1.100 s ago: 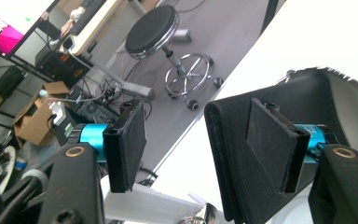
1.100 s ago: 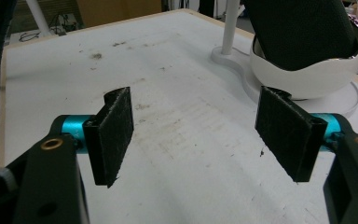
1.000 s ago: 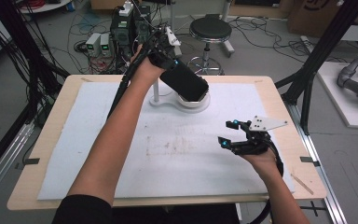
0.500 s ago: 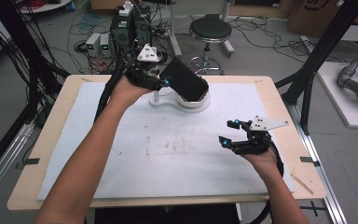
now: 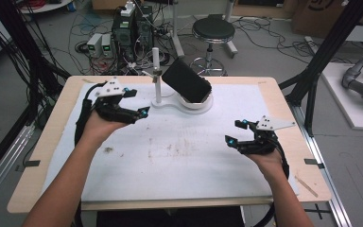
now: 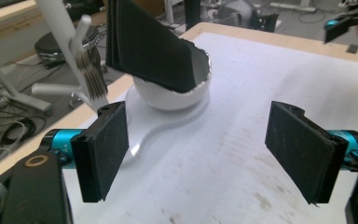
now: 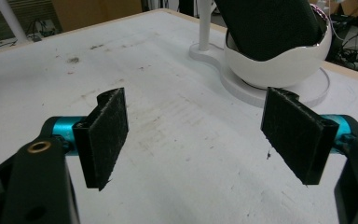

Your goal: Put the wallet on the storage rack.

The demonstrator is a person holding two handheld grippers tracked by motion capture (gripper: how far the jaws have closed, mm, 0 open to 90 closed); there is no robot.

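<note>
So the left gripper (image 5: 134,101) has let go of the black block (image 5: 187,80) and pulled back toward the left side of the table (image 5: 52,156); a second ago it was right up on the block. Its jaws have just been opening and now stand wide apart with nothing between them. The right gripper (image 5: 236,132) hasn't budged, and its jaws are spread wide too, empty, hovering over the white mat (image 5: 179,161).

The block sits tilted in the white bowl (image 5: 203,101) on the white stand (image 5: 170,103), leaning up toward the far left. Its bottom end is down inside the bowl, so I can't see how it rests in there. In the left gripper view the block's top is cut off by the frame edge and the stand's post (image 6: 65,42) is smeared with motion blur. In the right gripper view the block is cropped at the top as well.
</note>
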